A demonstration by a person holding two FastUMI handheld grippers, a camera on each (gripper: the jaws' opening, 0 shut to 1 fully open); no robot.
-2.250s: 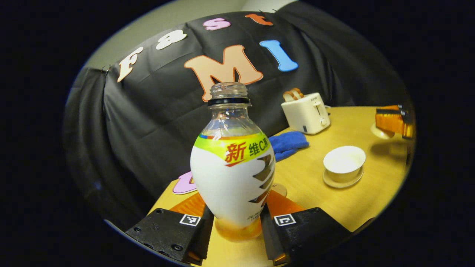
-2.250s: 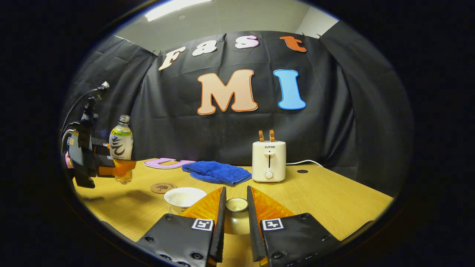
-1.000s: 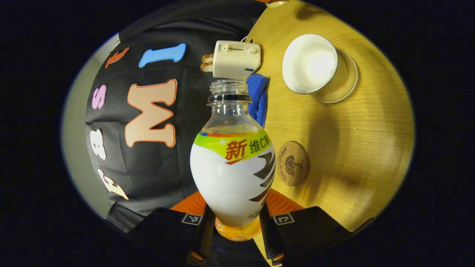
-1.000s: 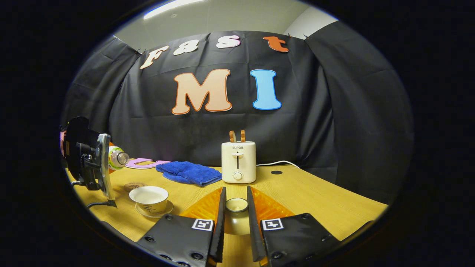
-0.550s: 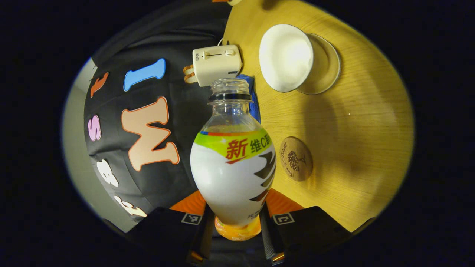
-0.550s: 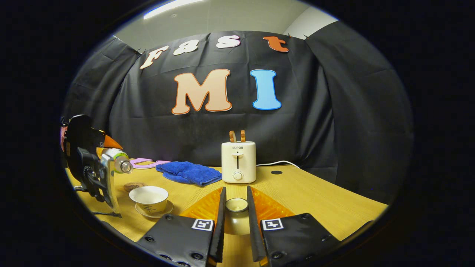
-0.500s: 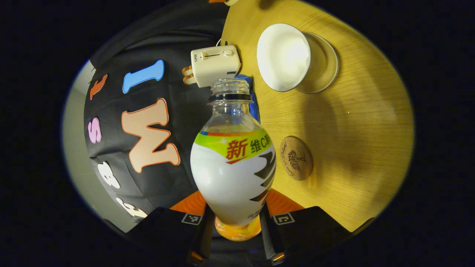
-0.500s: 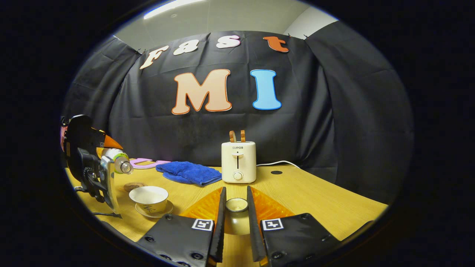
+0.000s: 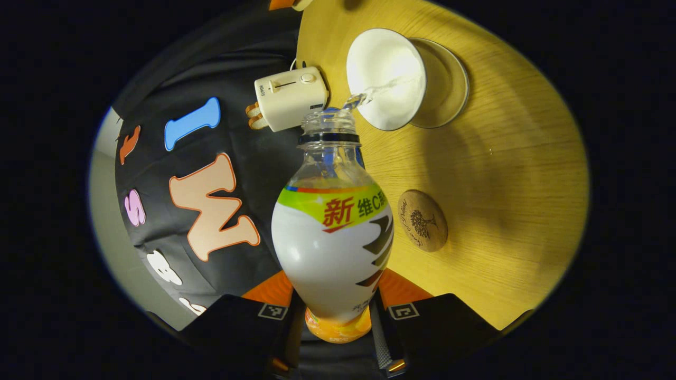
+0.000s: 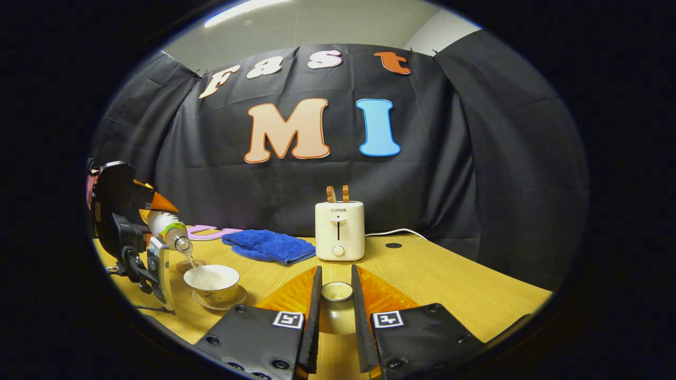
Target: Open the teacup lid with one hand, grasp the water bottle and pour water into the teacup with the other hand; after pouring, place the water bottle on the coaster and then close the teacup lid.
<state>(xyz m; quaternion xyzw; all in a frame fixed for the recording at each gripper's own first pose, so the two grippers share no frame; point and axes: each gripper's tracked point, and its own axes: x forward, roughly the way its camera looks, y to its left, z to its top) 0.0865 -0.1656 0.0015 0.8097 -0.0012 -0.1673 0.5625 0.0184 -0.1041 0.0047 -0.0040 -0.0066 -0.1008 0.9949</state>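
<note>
Wooden tabletop (image 10: pixel 422 274) carries a toaster (image 10: pixel 339 230) and blue cloth (image 10: pixel 269 246) by the black wall. Left tongs (image 9: pixel 334 316) clamp the water bottle (image 9: pixel 332 248), tipped so water streams into the open teacup (image 9: pixel 385 79) on its saucer; the coaster (image 9: pixel 422 220) lies nearby. Right tongs (image 10: pixel 336 311) pinch the teacup lid (image 10: pixel 336 291), held well apart from the cup.

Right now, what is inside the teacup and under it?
A thin stream from the tilted bottle lands inside the teacup; its fill level cannot be judged. Under it sits a saucer, partly covered by the cup.
</note>
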